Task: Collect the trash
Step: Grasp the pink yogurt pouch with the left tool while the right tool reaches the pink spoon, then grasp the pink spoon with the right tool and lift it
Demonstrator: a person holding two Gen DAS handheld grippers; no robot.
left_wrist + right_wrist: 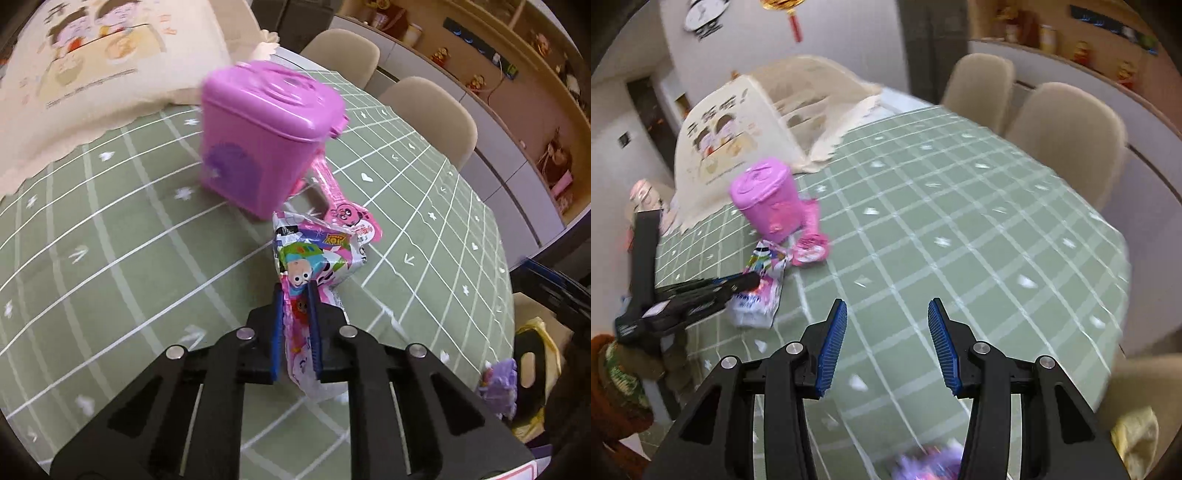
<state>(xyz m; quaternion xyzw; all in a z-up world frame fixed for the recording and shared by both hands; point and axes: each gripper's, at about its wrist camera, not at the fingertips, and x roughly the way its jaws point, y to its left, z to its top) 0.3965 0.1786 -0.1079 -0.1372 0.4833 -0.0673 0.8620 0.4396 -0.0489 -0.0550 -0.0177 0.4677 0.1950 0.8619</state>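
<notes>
Where beige chairs (1067,136) line it, green gridded tablecloth (960,229) covers the table.

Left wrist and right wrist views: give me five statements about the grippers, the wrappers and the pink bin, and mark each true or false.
1. The left gripper is shut on the colourful snack wrapper. True.
2. The right gripper holds a wrapper. False: its jaws stand open over the bare green checked tablecloth.
3. The pink bin has its lid open. False: the lid sits closed on top.
4. A pink wrapper lies beside the base of the pink bin. True.
5. The pink bin stands on the floor. False: it stands on the tablecloth, near the cream cartoon-printed cover.
</notes>
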